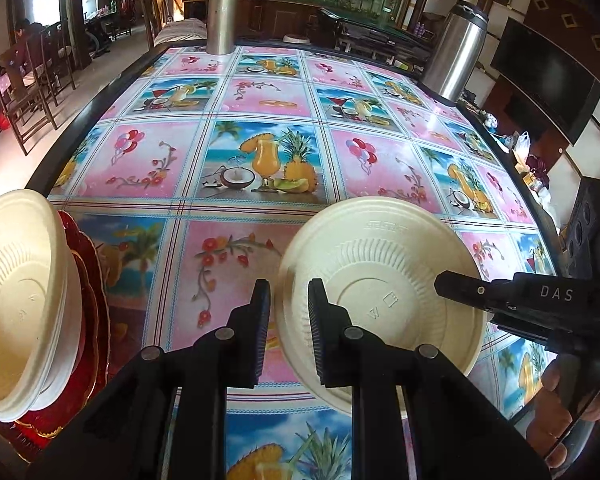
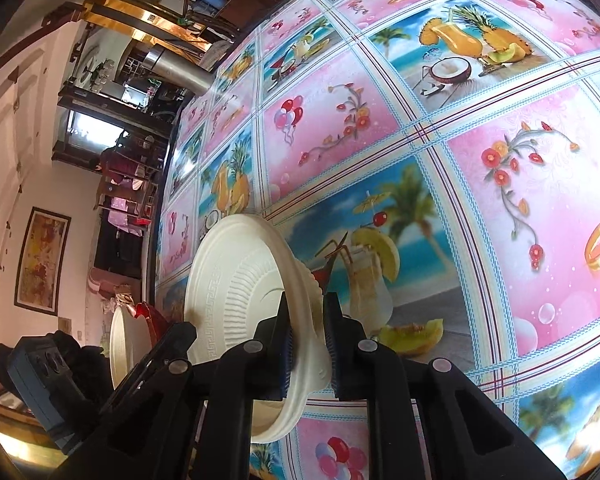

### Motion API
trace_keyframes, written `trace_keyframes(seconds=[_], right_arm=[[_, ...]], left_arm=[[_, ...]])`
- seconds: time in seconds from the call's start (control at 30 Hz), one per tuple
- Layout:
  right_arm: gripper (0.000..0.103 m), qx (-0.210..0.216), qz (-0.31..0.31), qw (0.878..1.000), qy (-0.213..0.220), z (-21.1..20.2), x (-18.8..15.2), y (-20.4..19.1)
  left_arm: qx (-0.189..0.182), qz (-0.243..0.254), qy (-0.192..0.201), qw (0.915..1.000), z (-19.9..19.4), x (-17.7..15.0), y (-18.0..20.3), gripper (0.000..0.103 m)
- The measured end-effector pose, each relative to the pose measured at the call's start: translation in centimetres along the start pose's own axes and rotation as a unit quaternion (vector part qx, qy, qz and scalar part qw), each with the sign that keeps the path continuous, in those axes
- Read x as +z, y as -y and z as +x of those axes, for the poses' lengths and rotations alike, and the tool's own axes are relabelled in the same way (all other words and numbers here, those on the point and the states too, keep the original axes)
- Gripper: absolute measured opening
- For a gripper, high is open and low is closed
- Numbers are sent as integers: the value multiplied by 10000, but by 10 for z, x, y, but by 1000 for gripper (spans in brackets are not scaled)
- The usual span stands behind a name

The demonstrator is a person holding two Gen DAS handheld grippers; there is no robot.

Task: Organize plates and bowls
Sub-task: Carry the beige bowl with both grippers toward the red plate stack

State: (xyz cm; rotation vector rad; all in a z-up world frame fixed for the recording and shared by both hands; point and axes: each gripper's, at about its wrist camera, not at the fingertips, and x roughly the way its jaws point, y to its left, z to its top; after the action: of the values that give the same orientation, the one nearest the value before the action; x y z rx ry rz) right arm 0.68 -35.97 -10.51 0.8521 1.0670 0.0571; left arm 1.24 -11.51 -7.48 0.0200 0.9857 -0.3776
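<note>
A cream paper bowl [image 1: 380, 264] hangs tilted above the table, its underside facing the left wrist camera. My left gripper [image 1: 289, 320] is shut on the bowl's left rim. My right gripper [image 1: 444, 292] comes in from the right and grips the opposite rim. In the right wrist view the right gripper [image 2: 306, 340] is shut on the edge of the same bowl [image 2: 236, 288], and the left gripper [image 2: 180, 336] shows at that bowl's far side. At the table's near left, two nested cream bowls [image 1: 20, 300] lie upside down on a stack of red plates [image 1: 88, 280].
The table [image 1: 260, 100] wears a glossy cloth printed with fruit and flowers. Two steel flasks [image 1: 222, 16] [image 1: 456, 52] stand at its far edge and right corner. Wooden chairs [image 1: 24, 92] stand on the floor to the left. A person's hand [image 1: 560, 400] holds the right gripper.
</note>
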Motion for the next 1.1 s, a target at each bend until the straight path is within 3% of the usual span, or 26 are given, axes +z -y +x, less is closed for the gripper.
trace_keyframes(seconds=[0.67,0.9,1.1], right_arm=[[15,0,-236,9995,227,-13,-10,-25],[15,51,-468,9983,332,-24,-14,-56],[15,203,-807,9956,436,-31,-15,-107]], left_arm=[[-74,-48,349,9994,-35,-4,-11,17],[-66,-142,640,9978,-65,5,-29,17],[58,-251,996,9947,-101,19,-55,17]])
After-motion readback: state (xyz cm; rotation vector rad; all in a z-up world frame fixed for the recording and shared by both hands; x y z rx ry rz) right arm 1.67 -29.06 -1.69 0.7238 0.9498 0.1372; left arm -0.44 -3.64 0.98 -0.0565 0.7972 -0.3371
